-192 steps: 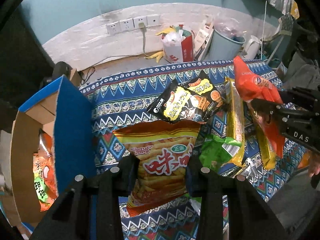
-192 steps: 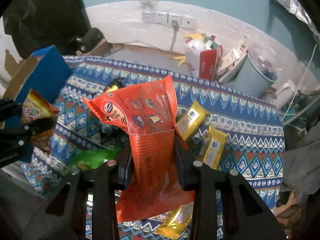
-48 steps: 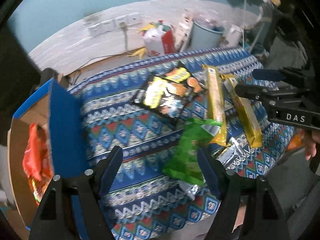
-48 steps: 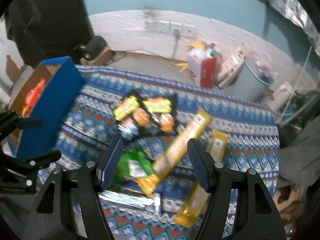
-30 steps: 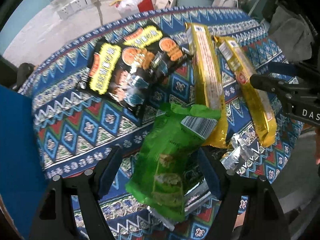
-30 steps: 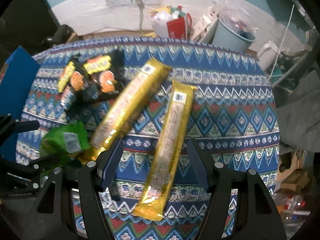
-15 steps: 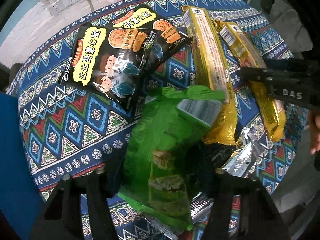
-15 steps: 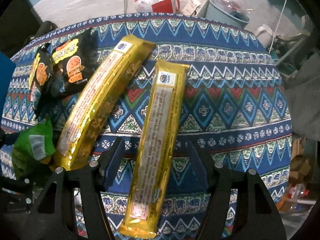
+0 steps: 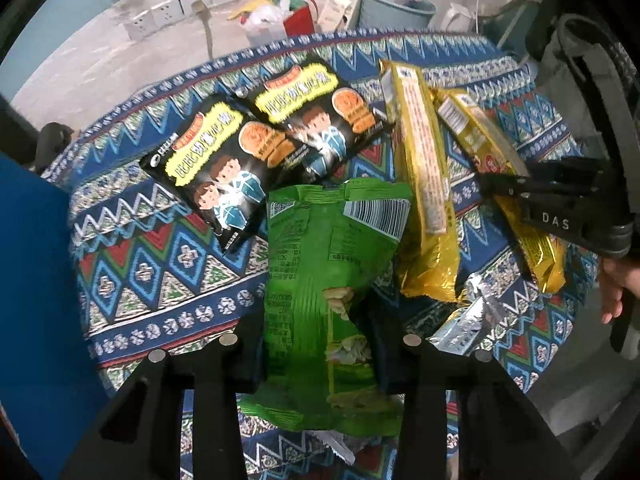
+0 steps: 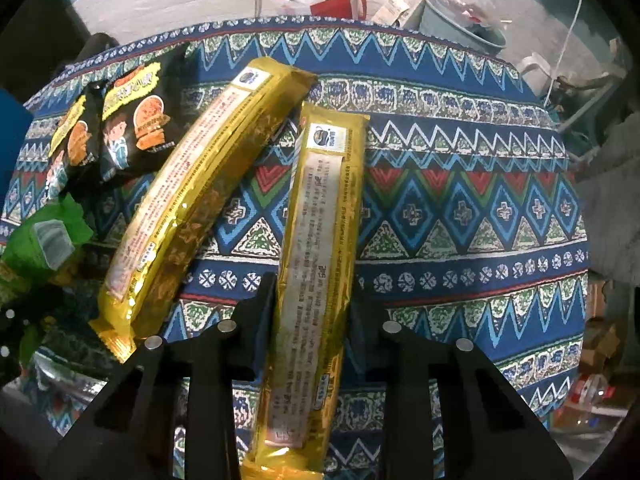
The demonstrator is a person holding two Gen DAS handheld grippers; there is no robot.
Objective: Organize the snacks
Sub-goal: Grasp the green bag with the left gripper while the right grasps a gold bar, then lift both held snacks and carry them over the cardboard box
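My left gripper [image 9: 318, 340] points down at the patterned tablecloth [image 9: 152, 256]; its jaws are closing and its pads press the sides of a green snack bag [image 9: 328, 264]. My right gripper [image 10: 312, 312] is closing too, its pads pinching a long gold packet [image 10: 320, 240] near its lower half. A second gold packet [image 10: 200, 184] lies to the left of it. Two black snack bags [image 9: 256, 148] lie behind the green bag. From the left wrist view the right gripper [image 9: 516, 194] shows at the right, over the gold packet [image 9: 520, 216].
A blue box wall [image 9: 36, 300] stands at the left edge. A crumpled silver wrapper [image 9: 468, 320] lies under the gold packets. Beyond the table's far edge are wall sockets [image 9: 180, 4], a red bag [image 9: 296, 20] and a grey bin [image 9: 396, 12]. A hand [image 9: 616, 292] shows at the right.
Both grippers came down over the snacks and their jaws closed, the left on the green bag, the right on the gold packet. The green bag's top now stands lifted off the cloth.
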